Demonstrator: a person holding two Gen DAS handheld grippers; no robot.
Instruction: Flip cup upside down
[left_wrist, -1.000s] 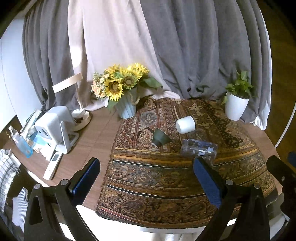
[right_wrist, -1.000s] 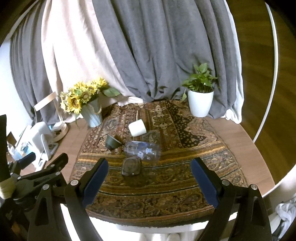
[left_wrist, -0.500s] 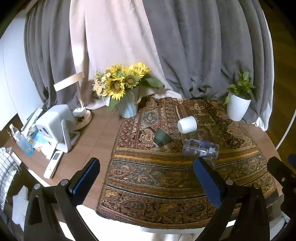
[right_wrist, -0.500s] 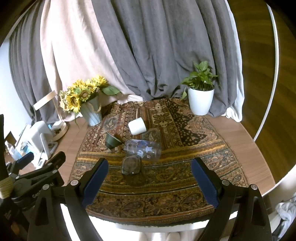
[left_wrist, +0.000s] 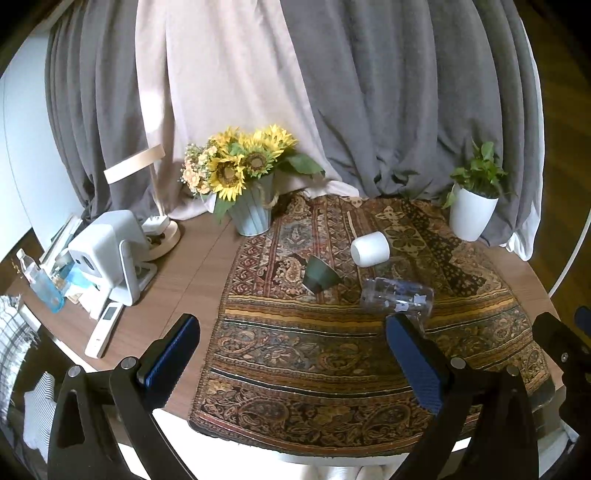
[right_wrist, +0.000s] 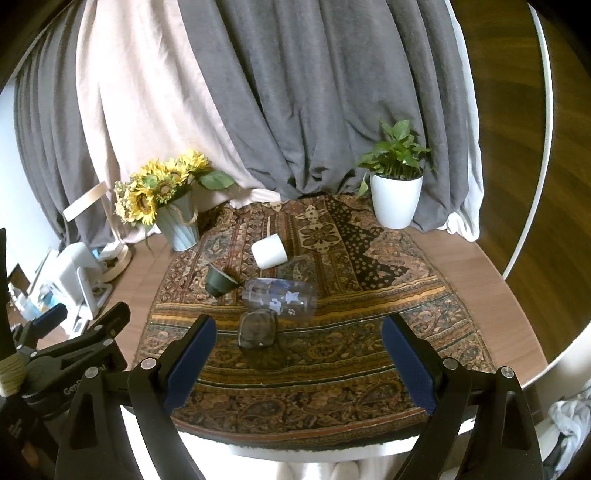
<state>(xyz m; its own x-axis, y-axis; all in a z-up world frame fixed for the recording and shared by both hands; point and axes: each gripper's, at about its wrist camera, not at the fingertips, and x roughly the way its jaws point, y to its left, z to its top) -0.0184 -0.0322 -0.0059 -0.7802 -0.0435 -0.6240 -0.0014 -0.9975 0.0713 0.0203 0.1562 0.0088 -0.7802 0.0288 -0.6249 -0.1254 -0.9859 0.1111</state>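
slight shift of both views only: left gripper (left_wrist: 291, 354) and right gripper (right_wrist: 299, 354) raised a little against the rug (right_wrist: 332, 354); cups unmoved; jaws as wide as before.

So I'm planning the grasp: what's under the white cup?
The white cup lies on its side on the patterned rug, which covers the wooden table. The rug beneath its body is hidden.

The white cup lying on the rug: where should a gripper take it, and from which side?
The white cup lies on its side on the patterned rug, its closed base turned toward the cameras. Probably best to come from above and close the fingers across the round wall near mid-length. The clear glass lies just in front of it, so a low frontal approach looks crowded. Both grippers are open and well short of it.
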